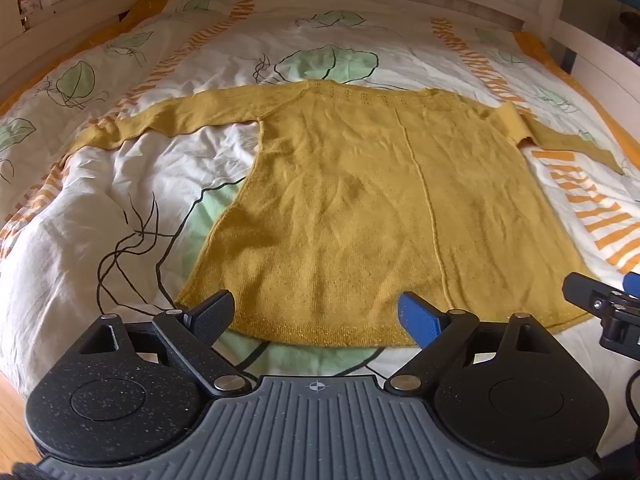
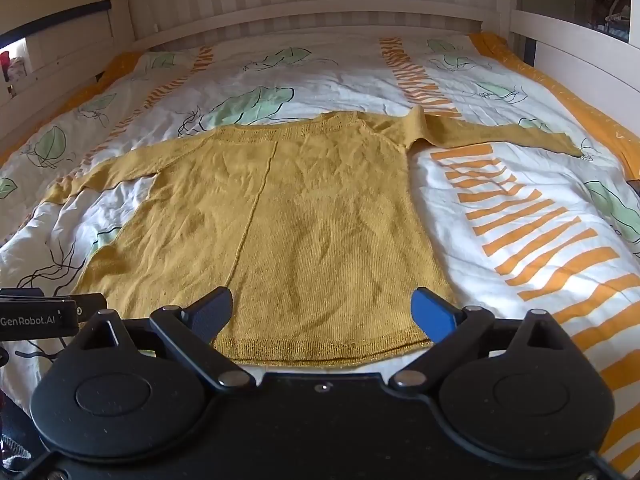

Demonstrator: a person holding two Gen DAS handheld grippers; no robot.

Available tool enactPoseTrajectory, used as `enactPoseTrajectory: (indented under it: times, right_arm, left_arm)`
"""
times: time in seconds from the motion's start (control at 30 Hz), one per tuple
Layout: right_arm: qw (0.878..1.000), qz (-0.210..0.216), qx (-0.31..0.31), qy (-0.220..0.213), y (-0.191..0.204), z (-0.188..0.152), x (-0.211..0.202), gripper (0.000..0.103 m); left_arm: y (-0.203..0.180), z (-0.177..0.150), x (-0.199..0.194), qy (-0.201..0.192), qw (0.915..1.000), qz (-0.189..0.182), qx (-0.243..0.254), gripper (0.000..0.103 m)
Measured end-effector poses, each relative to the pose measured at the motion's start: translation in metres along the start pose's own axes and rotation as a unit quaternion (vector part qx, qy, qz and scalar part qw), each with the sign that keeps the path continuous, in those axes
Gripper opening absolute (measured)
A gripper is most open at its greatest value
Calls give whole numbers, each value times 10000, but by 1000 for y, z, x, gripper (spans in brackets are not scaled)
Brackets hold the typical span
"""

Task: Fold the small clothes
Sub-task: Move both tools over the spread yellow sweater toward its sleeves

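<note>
A mustard-yellow knit sweater (image 1: 372,208) lies flat on the bed, hem toward me, both sleeves spread out to the sides. It also shows in the right wrist view (image 2: 304,224). My left gripper (image 1: 316,314) is open and empty, hovering over the hem's left part. My right gripper (image 2: 322,310) is open and empty over the hem's right part. The right gripper's tip shows at the right edge of the left wrist view (image 1: 600,304). The left gripper's side shows at the left edge of the right wrist view (image 2: 40,314).
The bed is covered by a white duvet (image 1: 168,168) with green leaves and orange stripes, also in the right wrist view (image 2: 520,216). A white wooden bed frame (image 2: 320,12) runs along the far side and both ends. Wooden floor (image 1: 12,408) shows at lower left.
</note>
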State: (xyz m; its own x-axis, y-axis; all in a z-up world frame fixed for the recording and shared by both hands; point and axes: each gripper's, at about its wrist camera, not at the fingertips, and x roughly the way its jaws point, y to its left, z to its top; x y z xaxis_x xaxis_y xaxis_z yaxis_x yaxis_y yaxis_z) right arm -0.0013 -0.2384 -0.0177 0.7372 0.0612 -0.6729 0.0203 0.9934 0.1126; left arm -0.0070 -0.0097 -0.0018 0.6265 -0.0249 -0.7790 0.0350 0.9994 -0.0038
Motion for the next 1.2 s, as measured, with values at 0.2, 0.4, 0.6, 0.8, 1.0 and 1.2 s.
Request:
enactPoseTrajectory:
  times: [0.2,0.4,0.6,0.8,1.0,1.2]
  right_arm:
    - [9999,-69,12,80,-3,-4,2,97]
    - [9998,-138,20,173,-7,-7,3,97]
    - [9997,-136,30,187,-7,-7,3,97]
    - [9997,-138,28,189,-7,-7,3,97]
    - [9997,-159,24,188,-8,-7,2,97]
    - [9996,-171,41,198,-9,-6,2,97]
  left_arm:
    - [-2,1,1,66,9999,-18,78,89]
    - [-4,0,0,95,9999,4,107,89]
    - [-6,-1,1,151,9998,0,138,89]
    - [-8,-1,1,171,9997,-18,199,89]
    - [-11,-1,1,189,9995,-38,244,89]
    - [-13,-1,3,239,9993,-71,279,89]
